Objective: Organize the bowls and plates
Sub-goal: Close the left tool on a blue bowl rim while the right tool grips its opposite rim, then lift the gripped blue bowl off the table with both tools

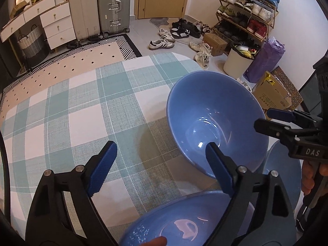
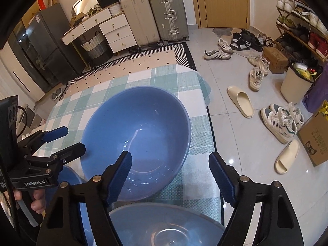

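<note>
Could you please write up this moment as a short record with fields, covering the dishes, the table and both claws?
surface: table with a teal and white checked cloth
large dish: deep blue bowl, upright, empty
nearer dishes: a blue bowl and a blue plate at the near edge
left claw: open, one finger over the deep bowl's rim, nothing gripped
right claw: open, one finger inside the deep bowl, nothing gripped
floor: shoes and slippers beside the table

Home entryway: shoe rack, suitcases
</note>
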`<state>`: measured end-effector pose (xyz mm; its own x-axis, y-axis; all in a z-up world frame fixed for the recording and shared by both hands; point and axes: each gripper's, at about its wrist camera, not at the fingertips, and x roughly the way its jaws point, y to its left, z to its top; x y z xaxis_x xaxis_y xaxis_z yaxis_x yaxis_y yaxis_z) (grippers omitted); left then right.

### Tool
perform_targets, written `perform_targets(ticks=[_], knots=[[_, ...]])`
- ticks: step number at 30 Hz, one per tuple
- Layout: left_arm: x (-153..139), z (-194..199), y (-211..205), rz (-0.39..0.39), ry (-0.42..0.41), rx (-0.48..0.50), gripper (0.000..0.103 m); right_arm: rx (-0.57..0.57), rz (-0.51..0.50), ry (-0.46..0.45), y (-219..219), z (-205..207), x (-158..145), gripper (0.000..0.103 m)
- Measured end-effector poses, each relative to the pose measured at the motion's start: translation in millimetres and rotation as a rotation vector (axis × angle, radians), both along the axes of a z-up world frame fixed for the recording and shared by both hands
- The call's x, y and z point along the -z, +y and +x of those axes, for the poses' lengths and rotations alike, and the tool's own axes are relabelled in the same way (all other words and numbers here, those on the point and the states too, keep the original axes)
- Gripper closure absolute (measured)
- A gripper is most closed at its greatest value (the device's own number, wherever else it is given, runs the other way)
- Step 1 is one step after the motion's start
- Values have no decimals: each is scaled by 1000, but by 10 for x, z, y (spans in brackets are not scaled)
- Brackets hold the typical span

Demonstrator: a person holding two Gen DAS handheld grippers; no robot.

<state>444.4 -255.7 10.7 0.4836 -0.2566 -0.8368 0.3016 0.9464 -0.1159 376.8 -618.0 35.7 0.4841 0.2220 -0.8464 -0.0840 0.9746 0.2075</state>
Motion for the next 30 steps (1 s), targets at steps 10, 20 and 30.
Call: perform_targets(ticks=[10, 20, 30], knots=[[90, 109, -86, -9, 28, 9, 36, -10, -11, 10, -20, 74, 123, 47], [139, 130, -175, -21, 48, 30, 76, -5, -41, 5, -39, 65, 153, 70], [108, 89, -251, -11, 17, 47, 89, -34, -84, -20, 21, 18, 143, 86]])
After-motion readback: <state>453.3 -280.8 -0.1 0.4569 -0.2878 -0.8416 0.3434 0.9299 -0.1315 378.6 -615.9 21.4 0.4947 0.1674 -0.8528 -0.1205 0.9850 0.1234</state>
